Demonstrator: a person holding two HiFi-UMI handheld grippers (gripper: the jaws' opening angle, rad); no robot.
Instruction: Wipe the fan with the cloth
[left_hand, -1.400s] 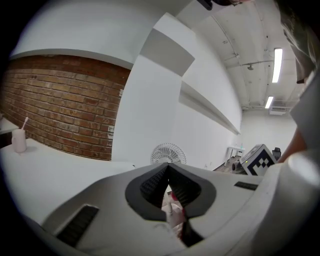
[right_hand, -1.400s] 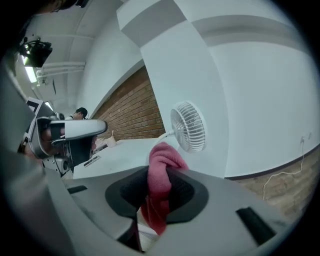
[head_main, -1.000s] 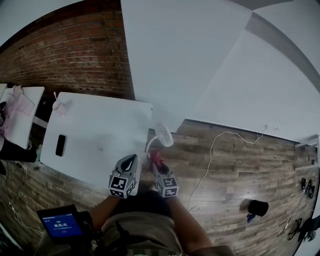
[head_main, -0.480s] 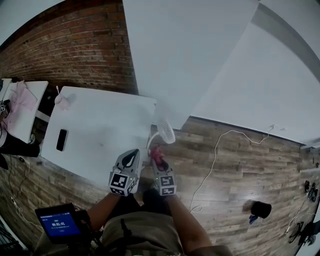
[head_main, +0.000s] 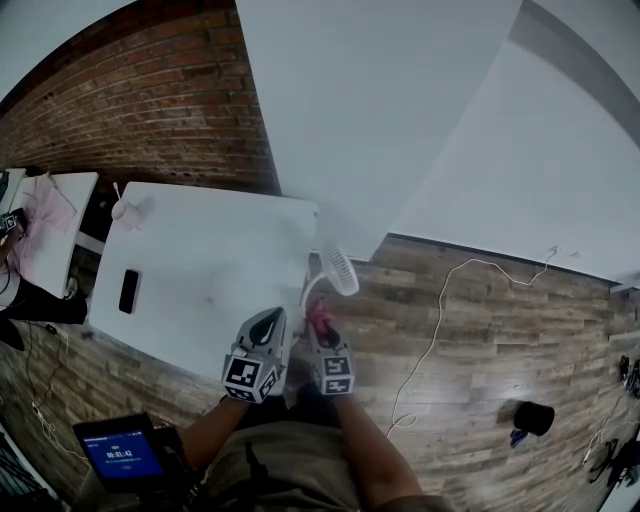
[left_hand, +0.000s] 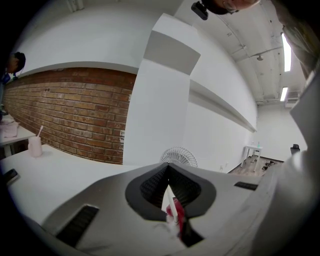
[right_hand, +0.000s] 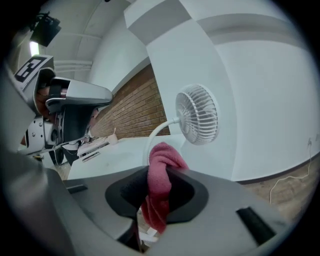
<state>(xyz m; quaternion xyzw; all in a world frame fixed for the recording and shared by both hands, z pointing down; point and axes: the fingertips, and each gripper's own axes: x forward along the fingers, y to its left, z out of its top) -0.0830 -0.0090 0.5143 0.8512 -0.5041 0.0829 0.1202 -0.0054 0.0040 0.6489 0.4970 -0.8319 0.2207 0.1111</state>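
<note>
At mid-frame in the head view, the right gripper clamps the pink cloth bunched upright, ready to wipe the fan just above at the edge of the table, while the closed left gripper waits beside, empty.

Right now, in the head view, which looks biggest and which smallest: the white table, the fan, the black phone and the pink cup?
1. white table: by far the largest.
2. fan: much smaller than the table.
3. black phone and pink cup: both tiny and about alike, so I won't rank them.
</note>
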